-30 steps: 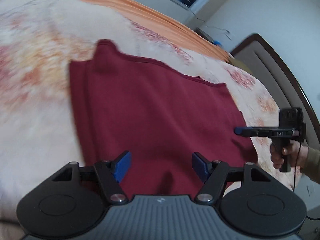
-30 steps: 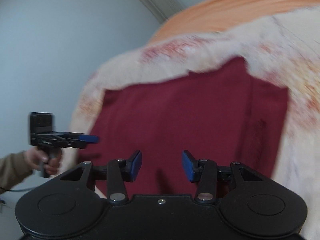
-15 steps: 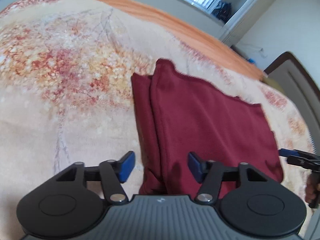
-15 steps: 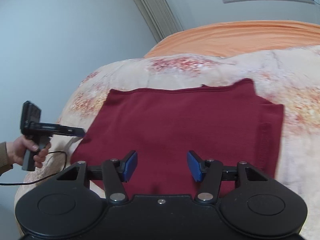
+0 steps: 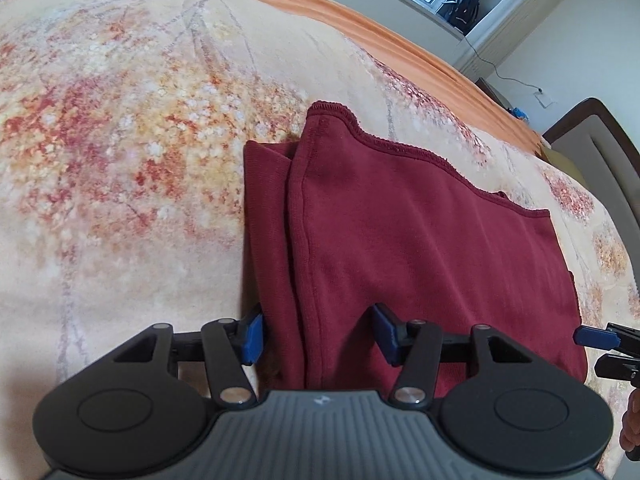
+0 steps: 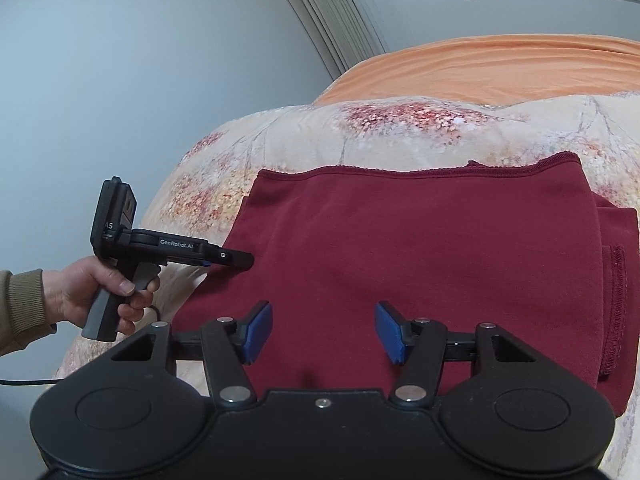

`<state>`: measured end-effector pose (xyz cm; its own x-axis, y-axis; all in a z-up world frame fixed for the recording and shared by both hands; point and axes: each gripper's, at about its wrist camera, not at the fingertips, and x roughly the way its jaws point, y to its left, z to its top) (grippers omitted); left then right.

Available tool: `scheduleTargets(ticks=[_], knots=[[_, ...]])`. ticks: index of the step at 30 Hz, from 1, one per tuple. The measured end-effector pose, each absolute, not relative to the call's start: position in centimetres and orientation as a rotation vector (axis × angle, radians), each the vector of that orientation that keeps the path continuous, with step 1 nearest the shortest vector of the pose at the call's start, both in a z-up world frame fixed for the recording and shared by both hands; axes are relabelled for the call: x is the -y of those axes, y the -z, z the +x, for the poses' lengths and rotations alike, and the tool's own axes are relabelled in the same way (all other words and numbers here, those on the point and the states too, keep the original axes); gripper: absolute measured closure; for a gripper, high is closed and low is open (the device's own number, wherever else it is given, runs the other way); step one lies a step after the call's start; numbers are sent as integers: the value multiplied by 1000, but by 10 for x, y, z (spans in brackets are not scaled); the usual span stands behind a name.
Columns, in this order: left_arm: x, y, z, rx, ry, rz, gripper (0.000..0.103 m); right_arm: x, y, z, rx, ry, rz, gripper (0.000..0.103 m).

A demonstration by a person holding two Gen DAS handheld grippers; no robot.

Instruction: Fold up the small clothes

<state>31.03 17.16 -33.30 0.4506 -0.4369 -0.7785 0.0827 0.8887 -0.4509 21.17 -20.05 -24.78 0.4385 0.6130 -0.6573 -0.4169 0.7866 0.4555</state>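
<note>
One dark red knitted garment (image 5: 420, 248) lies flat on the floral beige-and-red bedspread (image 5: 120, 140), already doubled over: along one side, a stitched edge lies over a lower layer that sticks out beyond it, and the far hem runs nearly straight. By that lie, at least one fold is judged done (how many layers lie beneath cannot be told); what is left, likely, is one more fold to make a compact packet, and any setting aside. Left claw (image 5: 318, 334) hovers low over the near corner at the layered edge, jaws partly apart, one blue pad at the cloth's outer edge and the other above the top layer, neither pressing; its jaws have just been closing somewhat, with cloth between them but not pinched. Right claw (image 6: 324, 332) hangs above the near edge of the cloth, jaws partly apart and holding nothing, having just been opening. From the right wrist view a hand (image 6: 100, 292) in an olive sleeve carries the left tool, its tip at the garment's side edge.
</note>
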Motion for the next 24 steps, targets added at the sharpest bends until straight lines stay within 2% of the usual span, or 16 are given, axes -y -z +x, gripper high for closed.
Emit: scheduleTargets(ticks=[4,11,15,16,18,19,20,24], knots=[[-171,341,314,-1049,359,-445,44,199,247,210,-917,-645,242,42],[-157,338,314,-1044,382,-368,45,196,250,210,-925,-636,217,42],[-154,337,315,-1044,368,-352,54,188,253,220,-925,-607,146,42],[-155,336,314,-1043,366,-350,57,184,254,225,-932,-598,118,44],[-160,334,311,-1043,370,-358,71,174,258,236,-943,-592,46,67],[-160,333,310,-1042,368,-357,72,168,259,241,-941,-585,5,90],[-160,332,310,-1041,365,-354,74,163,261,246,-935,-576,-29,95],[-159,325,307,-1041,358,-345,82,143,262,265,-899,-561,-106,95]])
